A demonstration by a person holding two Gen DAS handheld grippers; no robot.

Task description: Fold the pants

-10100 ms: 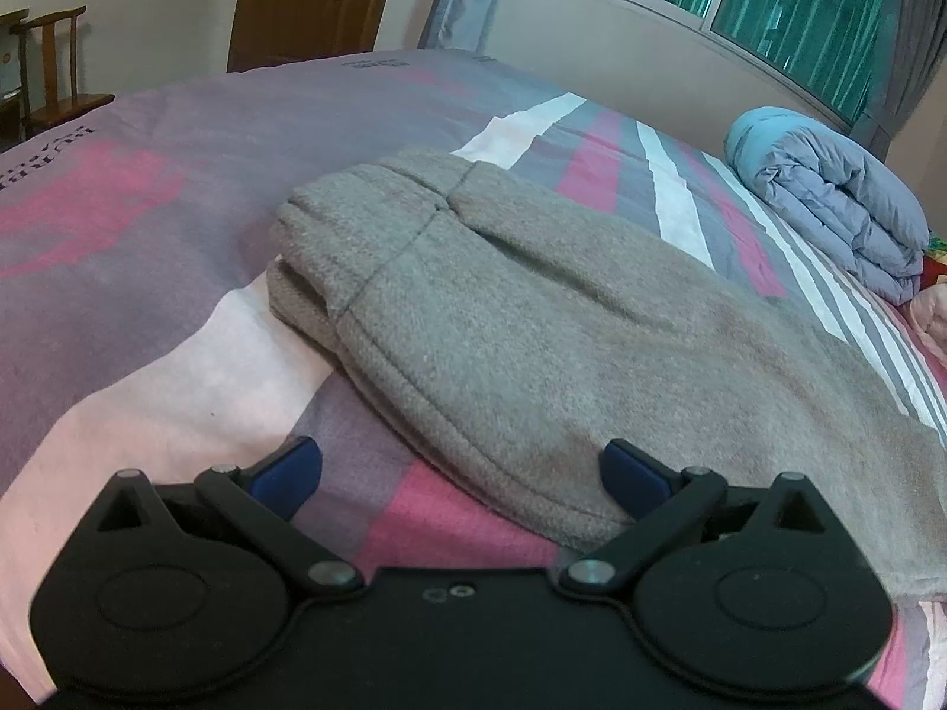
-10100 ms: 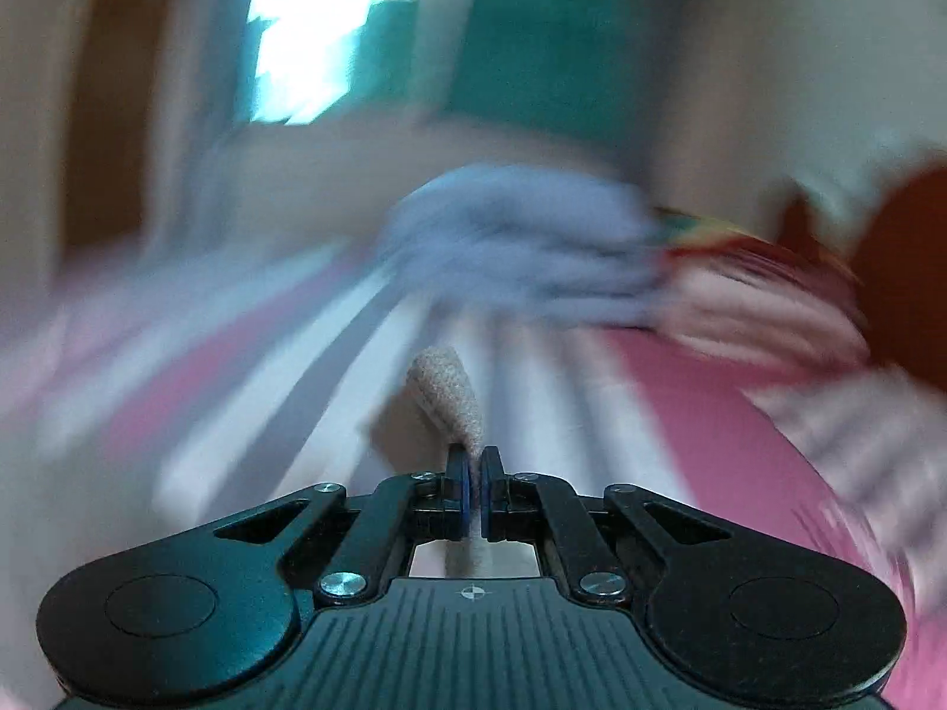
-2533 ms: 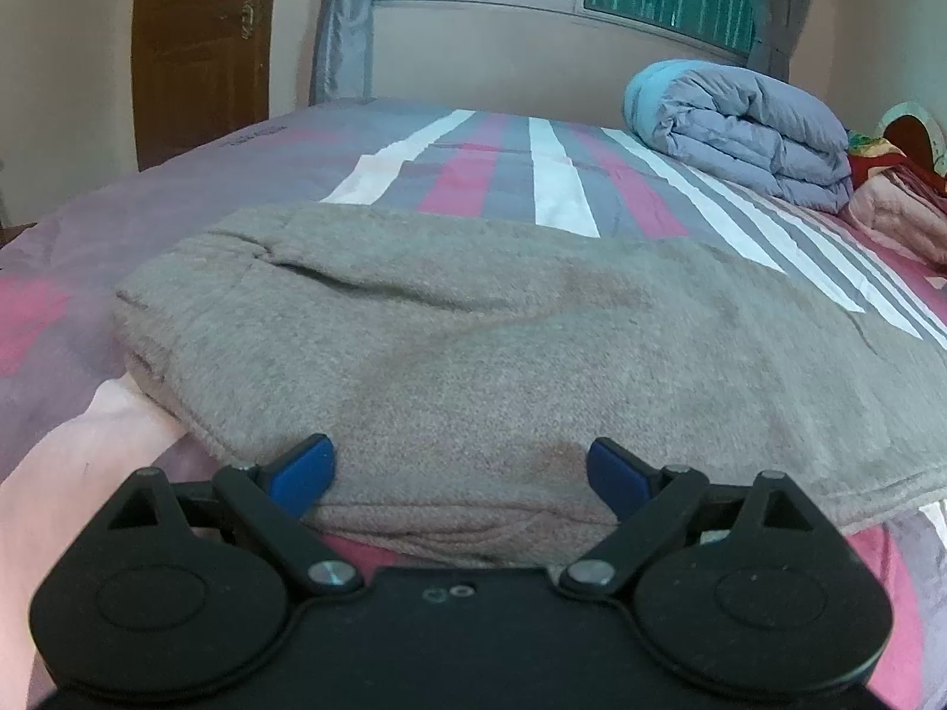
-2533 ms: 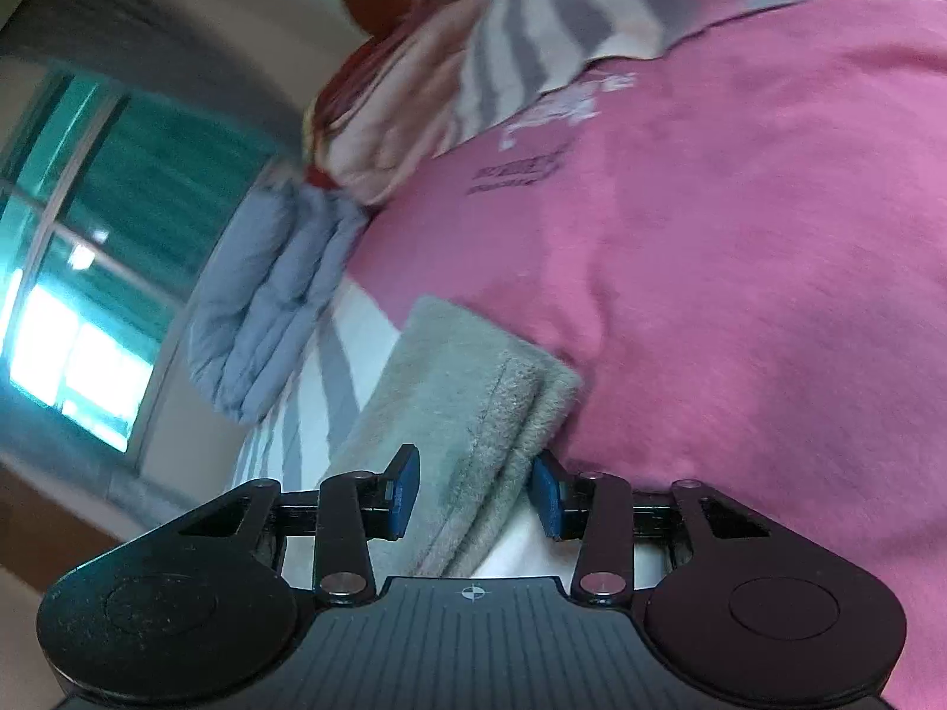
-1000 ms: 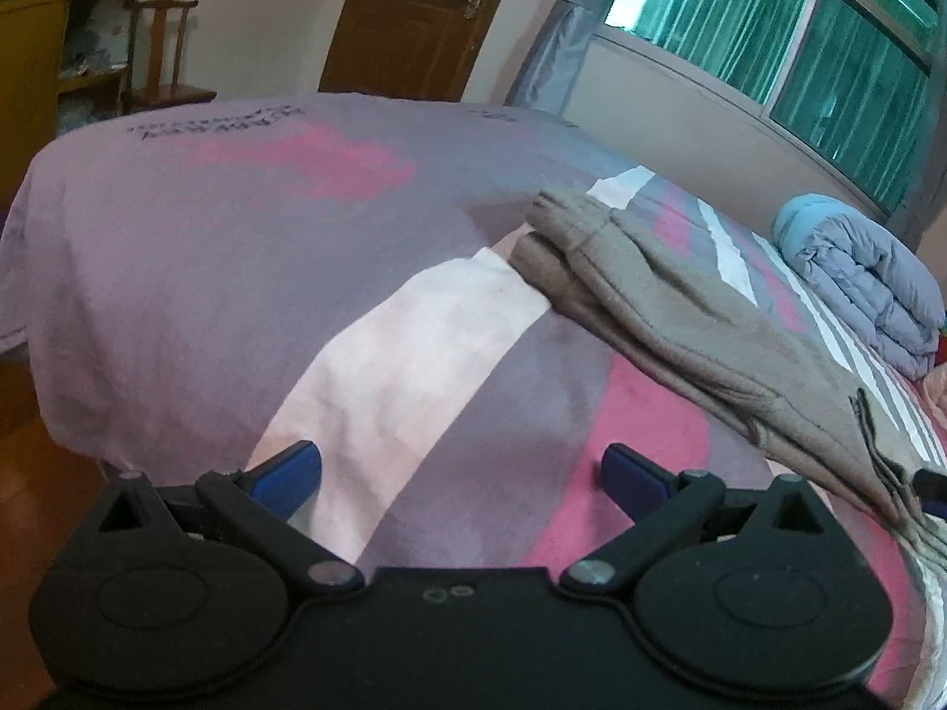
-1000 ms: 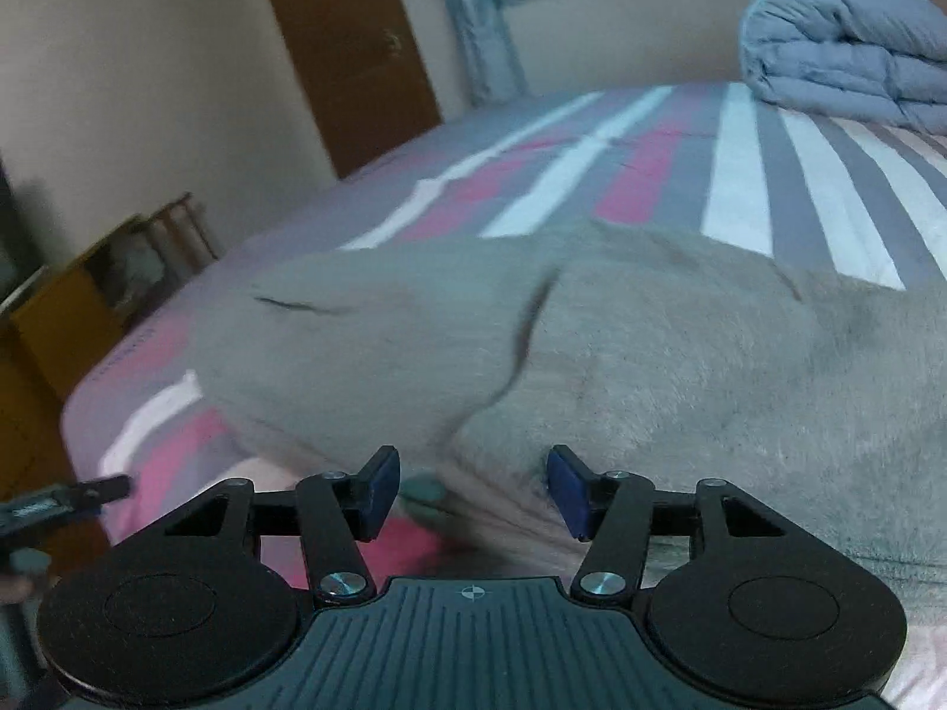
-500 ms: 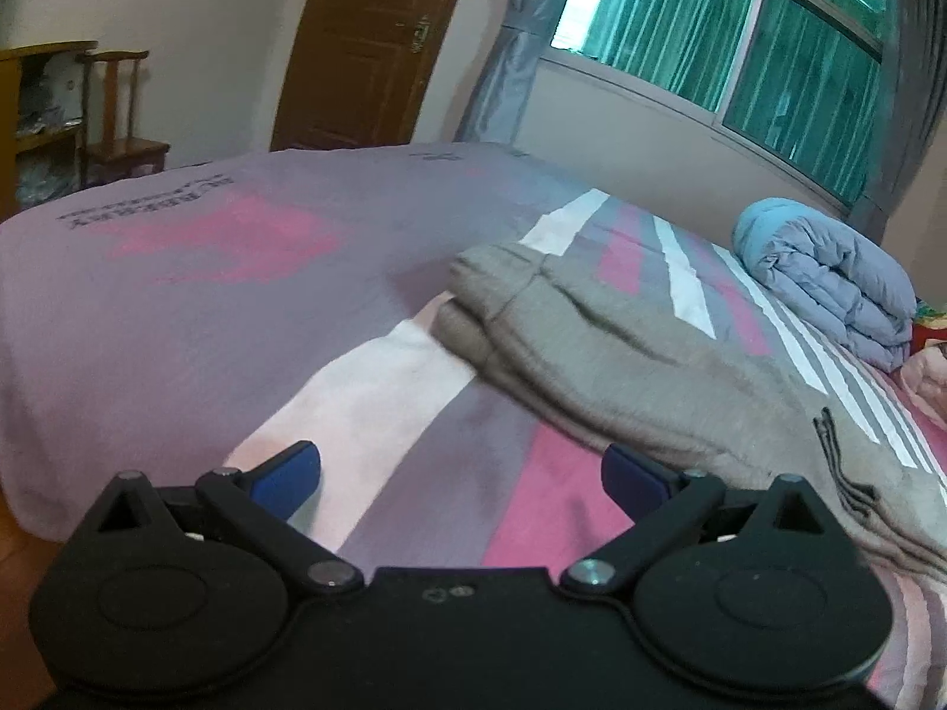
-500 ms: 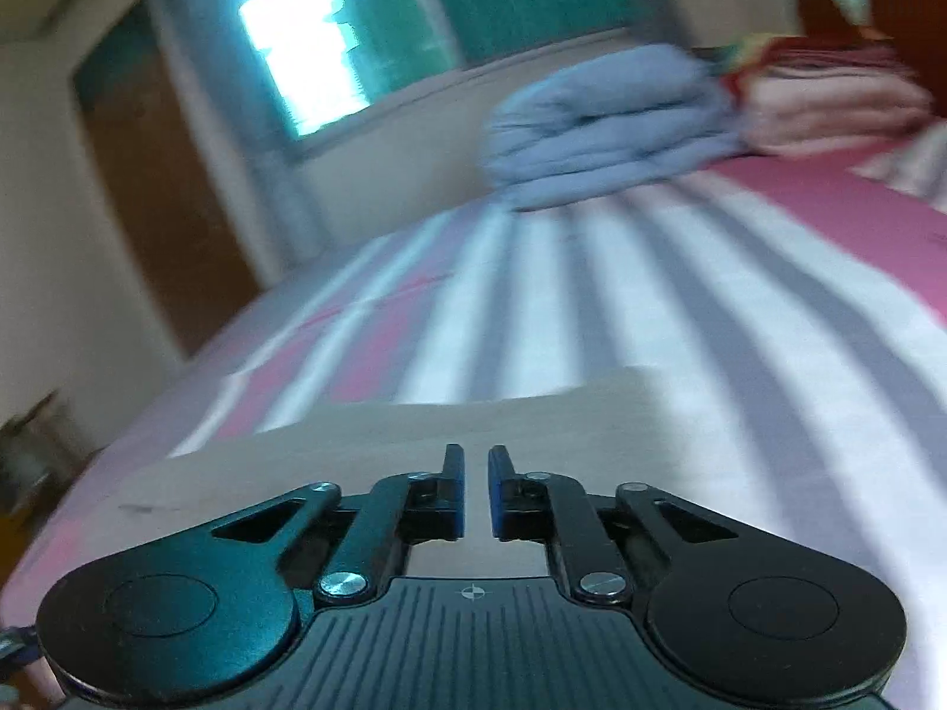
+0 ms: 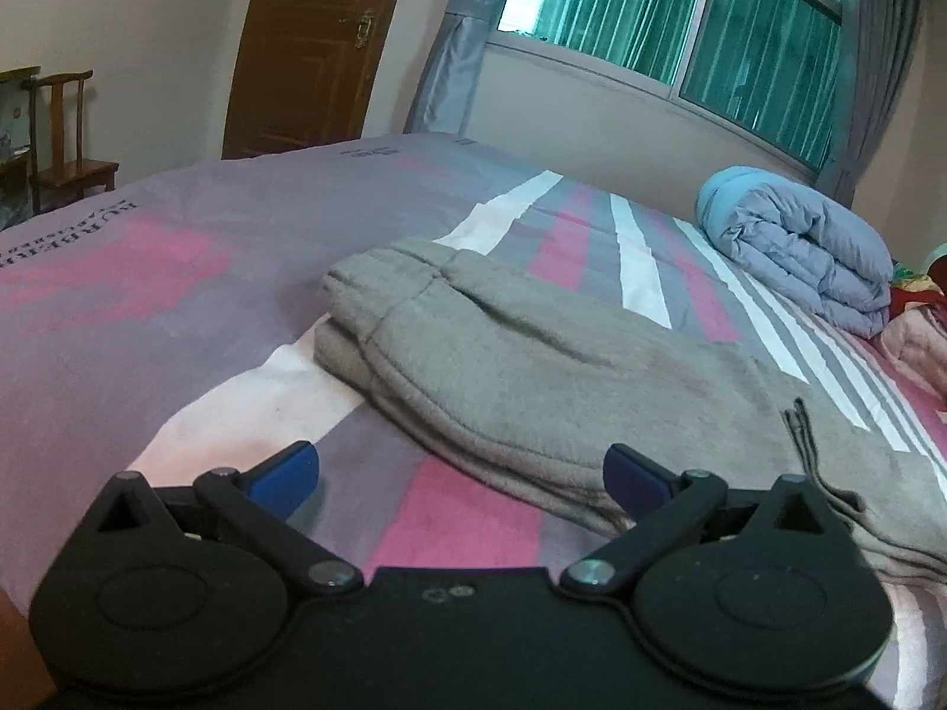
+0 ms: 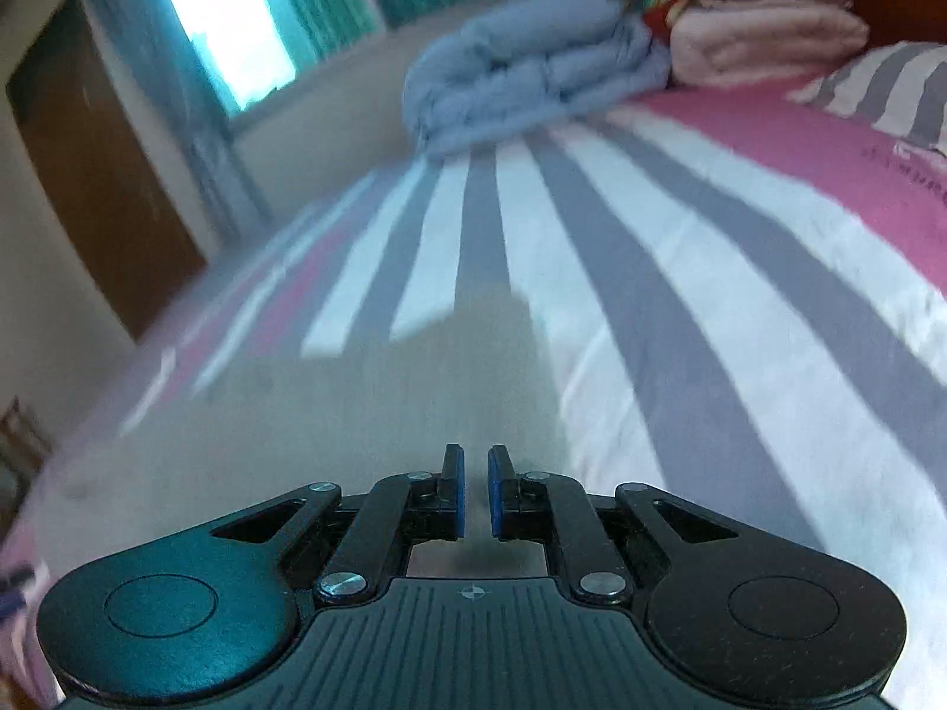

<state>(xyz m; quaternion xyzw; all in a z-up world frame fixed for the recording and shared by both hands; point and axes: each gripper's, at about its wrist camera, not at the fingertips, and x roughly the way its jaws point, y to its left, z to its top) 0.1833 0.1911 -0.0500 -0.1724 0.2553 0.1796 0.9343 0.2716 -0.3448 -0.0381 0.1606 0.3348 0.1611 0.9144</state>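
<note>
Lying folded on the striped bedsheet, the grey pants run from a rolled end at 11 o'clock of the left wrist view down to the layered hems at 4 o'clock. Left gripper hovers low at the near edge, fingers spread wide, holding nothing; its right blue pad sits just at the pants' near fold, the left pad over bare sheet. Folded blue quilt at 2 o'clock, well apart from the pants. Brown door at 11, wooden chair at 9, green-curtained window at 1.

Right wrist view is motion-blurred. Right gripper has fingers drawn nearly together, a thin gap left; grey cloth lies directly ahead, but whether any is pinched I cannot tell. Pink folded bedding at 1 o'clock beside the quilt.
</note>
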